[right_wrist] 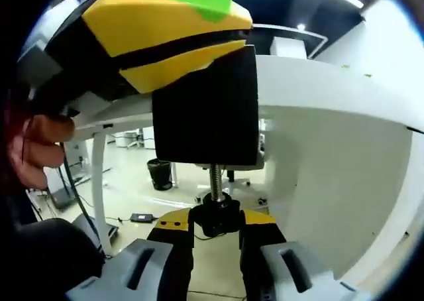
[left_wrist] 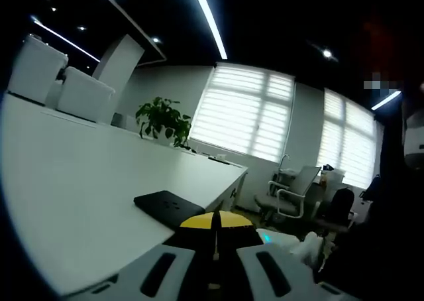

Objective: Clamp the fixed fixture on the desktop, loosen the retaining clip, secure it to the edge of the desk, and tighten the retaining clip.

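Observation:
The black fixture's flat top plate [left_wrist: 169,207] lies on the white desk [left_wrist: 79,181] at its near edge. My left gripper [left_wrist: 215,223] has its yellow tips pressed together on the fixture just behind that plate. From below, the fixture's black body [right_wrist: 205,109] hangs under the desk edge [right_wrist: 331,82]. A threaded screw [right_wrist: 215,176] runs down from it to a black knob [right_wrist: 215,213]. My right gripper [right_wrist: 215,223] is shut on that knob. The left gripper [right_wrist: 172,29], yellow with green tape, sits on top of the fixture.
White boxes [left_wrist: 79,92] and a potted plant [left_wrist: 162,119] stand far back on the desk. Office chairs [left_wrist: 291,191] are beyond its end, by blinded windows [left_wrist: 245,112]. Under the desk are a white leg [right_wrist: 99,175], a black bin [right_wrist: 159,174] and a person's hand [right_wrist: 36,148].

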Motion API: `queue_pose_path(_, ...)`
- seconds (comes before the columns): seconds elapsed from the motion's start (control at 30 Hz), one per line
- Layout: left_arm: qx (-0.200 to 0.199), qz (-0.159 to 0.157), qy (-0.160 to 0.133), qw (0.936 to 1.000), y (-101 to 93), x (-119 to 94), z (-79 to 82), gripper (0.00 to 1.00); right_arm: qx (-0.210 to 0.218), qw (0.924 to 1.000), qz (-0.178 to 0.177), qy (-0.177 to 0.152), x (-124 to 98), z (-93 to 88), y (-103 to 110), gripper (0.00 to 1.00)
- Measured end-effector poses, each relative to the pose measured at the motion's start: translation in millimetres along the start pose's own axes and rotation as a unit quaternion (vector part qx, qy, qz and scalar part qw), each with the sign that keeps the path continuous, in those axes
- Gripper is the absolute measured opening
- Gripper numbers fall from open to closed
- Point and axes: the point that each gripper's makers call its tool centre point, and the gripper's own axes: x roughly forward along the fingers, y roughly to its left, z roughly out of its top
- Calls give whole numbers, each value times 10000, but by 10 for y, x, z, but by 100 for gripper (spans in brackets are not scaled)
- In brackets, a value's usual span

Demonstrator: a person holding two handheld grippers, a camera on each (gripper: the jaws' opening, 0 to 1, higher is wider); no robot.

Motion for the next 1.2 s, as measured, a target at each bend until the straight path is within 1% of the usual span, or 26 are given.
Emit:
queue_pose_path(0.03, 6, 2, 6, 10000, 2, 3, -1, 1, -18, 9998, 191, -28, -95, 25, 43, 24)
queue_pose_path(0.1, -3, 3, 29, 10000, 2, 5, -2, 1, -135, 9982, 585, -61, -155, 38, 78, 24)
queue_pose_path(0.13, -18, 4, 37, 10000, 2, 3, -1, 1, -278, 9953, 918, -91, -164, 41, 106, 24)
queue_pose_path(0.2, -18, 12, 60, 10000, 4, 1, -3, 1, -366, 9890, 1428, -71, -200, 34, 152, 24)
queue_pose_path(0.23, -7, 16, 75, 10000, 5, 3, -4, 1, -436, 9862, 1598, -67, -206, 33, 150, 24)
queue_pose_path(0.27, -12, 19, 87, 10000, 6, 0, -4, 1, -517, 9808, 1878, -53, -219, 29, 175, 24)
queue_pose_path(0.33, -17, 23, 107, 9999, 6, -2, -5, 1, -528, 9667, 2503, -24, -245, 28, 219, 24)
queue_pose_path(0.37, -12, 29, 128, 9999, 6, -3, -6, 1, -596, 9578, 2811, -42, -258, 31, 237, 24)
queue_pose_path(0.4, -9, 32, 139, 9999, 4, -4, -6, 1, -535, 9457, 3207, -35, -301, 24, 288, 24)
queue_pose_path(0.43, -4, 41, 159, 9999, 5, -3, -8, 1, -494, 9384, 3420, -56, -294, 33, 264, 24)
queue_pose_path(0.47, 15, 45, 182, 9998, 3, -4, -10, 1, -676, 9284, 3650, -175, -309, 36, 276, 24)
queue_pose_path(0.5, 21, 48, 205, 9998, 4, -3, -12, 1, -780, 9210, 3809, -241, -300, 43, 268, 24)
queue_pose_path(0.53, 36, 47, 237, 9997, 3, -4, -17, 1, -1566, 8980, 4064, -632, -328, 58, 337, 23)
queue_pose_path(0.57, 53, 45, 247, 9997, 4, -3, -20, 1, -1158, 9108, 3931, -493, -259, 48, 261, 24)
queue_pose_path(0.63, 50, 42, 253, 9997, 4, -5, -21, 1, -873, 9244, 3707, -227, -226, 44, 222, 24)
queue_pose_path(0.7, 51, 43, 244, 9997, 4, -4, -21, 1, -1045, 9293, 3525, -350, -255, 72, 243, 25)
queue_pose_path(0.77, 49, 45, 231, 9997, 5, -2, -18, 1, -1550, 9358, 3098, -658, -263, 121, 210, 30)
queue_pose_path(0.8, 56, 45, 226, 9997, 4, -2, -18, 1, -1548, 9429, 2884, -611, -277, 119, 185, 33)
queue_pose_path(0.87, 66, 43, 218, 9997, 5, 0, -17, 1, -1165, 9618, 2452, -351, -280, 86, 119, 40)
queue_pose_path(0.93, 82, 39, 209, 9997, 7, 2, -16, 1, -609, 9830, 1716, -238, -296, 114, 25, 40)
queue_pose_path(0.97, 90, 38, 202, 9997, 8, 4, -15, 1, -509, 9864, 1545, -222, -314, 119, 19, 40)
queue_pose_path(1.0, 101, 37, 195, 9998, 7, 4, -15, 1, -439, 9919, 1171, -210, -326, 124, -2, 40)
queue_pose_path(1.1, 125, 34, 182, 9997, 7, 7, -14, 1, -343, 9984, 450, -58, -342, 90, 12, 40)
queue_pose_path(1.13, 133, 33, 178, 9997, 7, 6, -13, 1, -258, 9991, 328, -54, -340, 88, 29, 39)
queue_pose_path(1.17, 137, 33, 175, 9997, 8, 7, -13, 1, -53, 9998, 186, -47, -335, 96, 73, 39)
queue_pose_path(1.2, 148, 31, 169, 9997, 7, 7, -13, 1, -126, 9999, 107, -51, -323, 111, 128, 39)
